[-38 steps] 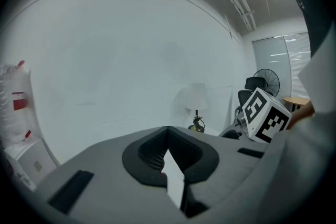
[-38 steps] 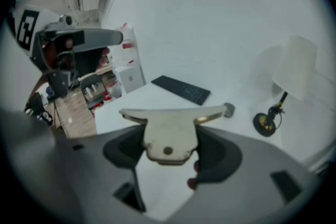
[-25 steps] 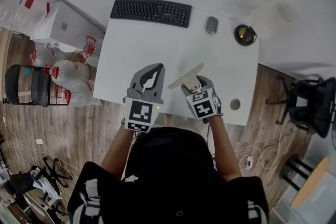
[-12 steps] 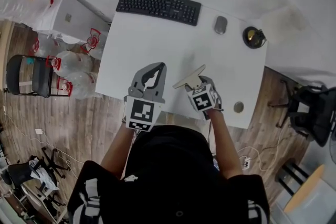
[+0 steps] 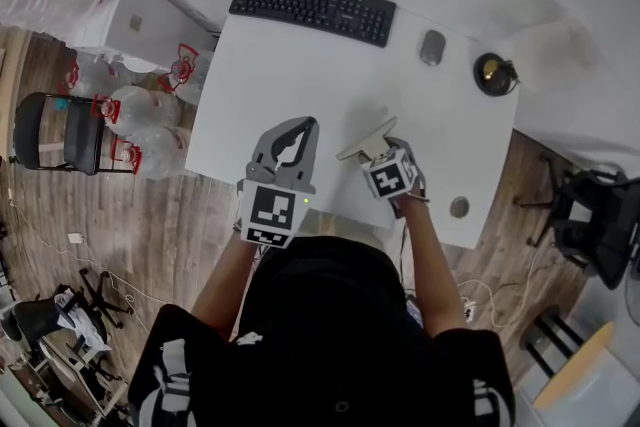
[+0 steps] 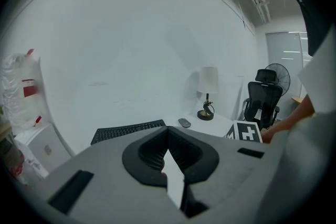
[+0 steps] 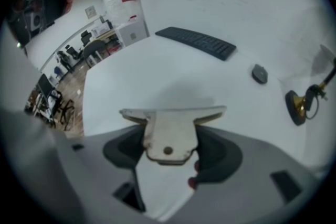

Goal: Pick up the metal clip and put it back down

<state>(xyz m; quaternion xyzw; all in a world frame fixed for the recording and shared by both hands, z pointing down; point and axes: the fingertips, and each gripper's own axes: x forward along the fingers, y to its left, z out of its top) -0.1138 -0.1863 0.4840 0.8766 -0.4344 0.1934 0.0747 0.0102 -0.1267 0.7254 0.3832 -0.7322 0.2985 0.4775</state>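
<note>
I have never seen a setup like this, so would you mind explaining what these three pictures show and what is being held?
A person holds a two-jaw gripper in each hand. The head view looks down from a camera on their head; the other two cameras ride on the grippers, looking along the jaws. On the white table sit a keyboard, a mouse and a small lamp. The right gripper is shut on the metal clip, apparently held above the table. The left gripper is shut and empty.
</note>
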